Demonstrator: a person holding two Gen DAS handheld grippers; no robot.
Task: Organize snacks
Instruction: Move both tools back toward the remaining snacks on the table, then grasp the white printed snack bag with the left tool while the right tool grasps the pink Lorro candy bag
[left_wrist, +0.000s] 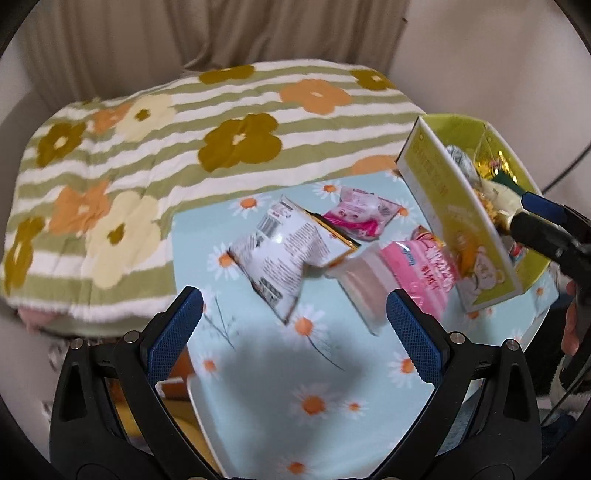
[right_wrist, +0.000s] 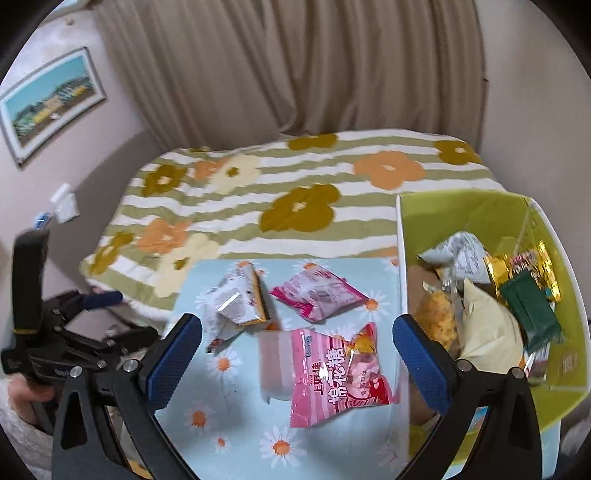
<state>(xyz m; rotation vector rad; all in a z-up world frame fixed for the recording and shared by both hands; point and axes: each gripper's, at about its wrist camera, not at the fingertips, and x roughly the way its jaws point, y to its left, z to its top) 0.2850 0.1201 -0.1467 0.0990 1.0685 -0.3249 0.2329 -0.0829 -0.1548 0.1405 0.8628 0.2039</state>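
Observation:
Three snack packets lie on a small daisy-print table (right_wrist: 332, 443): a white and silver packet (left_wrist: 280, 251) (right_wrist: 240, 299), a small magenta packet (left_wrist: 362, 214) (right_wrist: 317, 293), and a pink marshmallow bag (left_wrist: 413, 273) (right_wrist: 332, 373). A green cardboard box (left_wrist: 461, 221) (right_wrist: 565, 350) at the table's right holds several snacks. My left gripper (left_wrist: 295, 332) is open and empty, above the table's near part. My right gripper (right_wrist: 295, 350) is open and empty, over the pink bag. In the left wrist view the right gripper (left_wrist: 546, 225) is at the box's right side.
A bed with a green-striped flower blanket (right_wrist: 295, 192) stands behind the table. Beige curtains (right_wrist: 295, 66) hang at the back. A framed picture (right_wrist: 48, 103) hangs on the left wall. The left gripper's body (right_wrist: 55, 332) shows at the left of the right wrist view.

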